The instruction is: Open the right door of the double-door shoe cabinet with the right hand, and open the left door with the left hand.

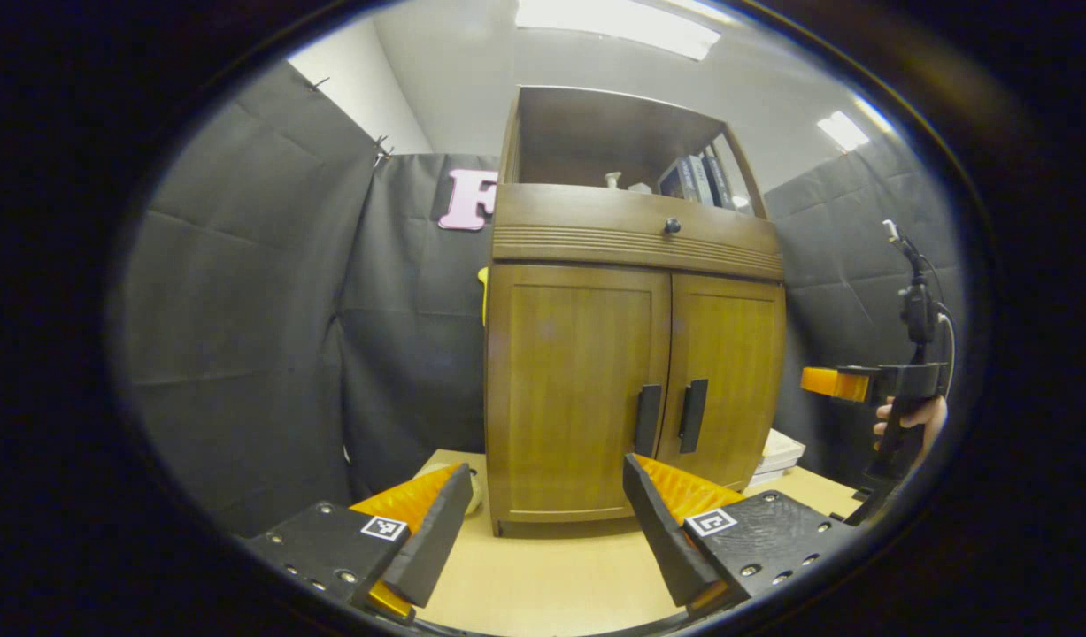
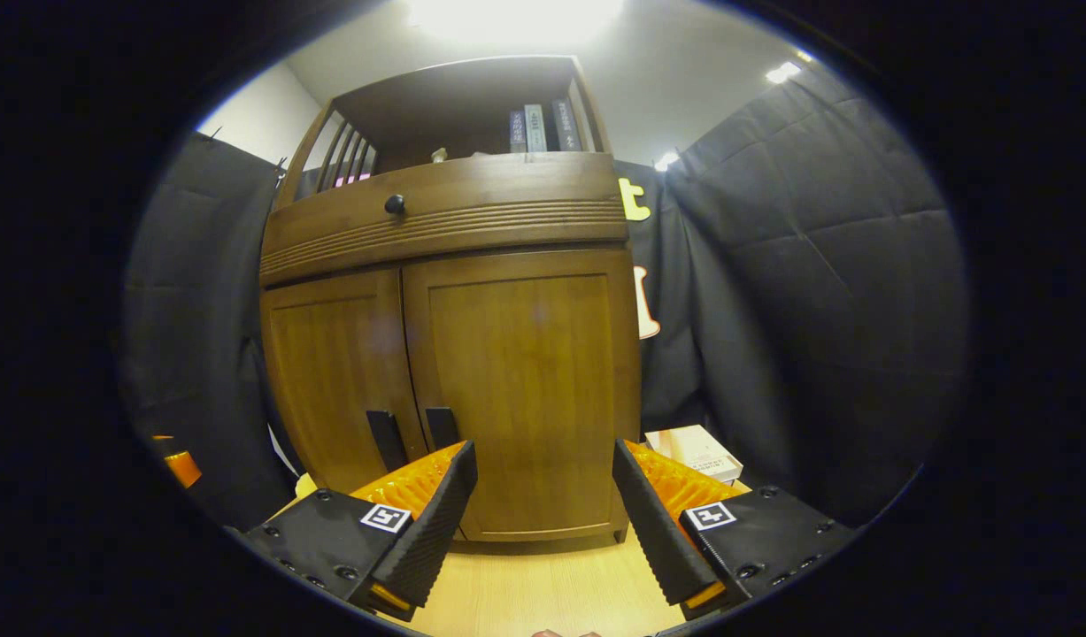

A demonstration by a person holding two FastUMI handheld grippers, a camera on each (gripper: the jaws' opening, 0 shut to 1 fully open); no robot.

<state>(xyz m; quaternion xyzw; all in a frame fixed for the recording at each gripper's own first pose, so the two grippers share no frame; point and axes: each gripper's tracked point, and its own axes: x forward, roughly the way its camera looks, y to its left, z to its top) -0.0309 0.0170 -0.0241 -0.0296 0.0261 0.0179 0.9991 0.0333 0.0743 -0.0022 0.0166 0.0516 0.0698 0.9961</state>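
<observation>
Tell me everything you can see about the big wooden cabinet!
The cabinet looks like brown wood and stands upright on a pale wooden table, by the black cloth wall. Its two doors, left door and right door, are both shut, each with a dark upright handle near the middle seam. Above them is a drawer with a small dark knob. On top is an open shelf holding books. Neither gripper touches it.

cabinet (image 1: 631, 354) on table (image 1: 543, 575) | books (image 2: 538, 128) in top shelf | doors below drawer
</observation>
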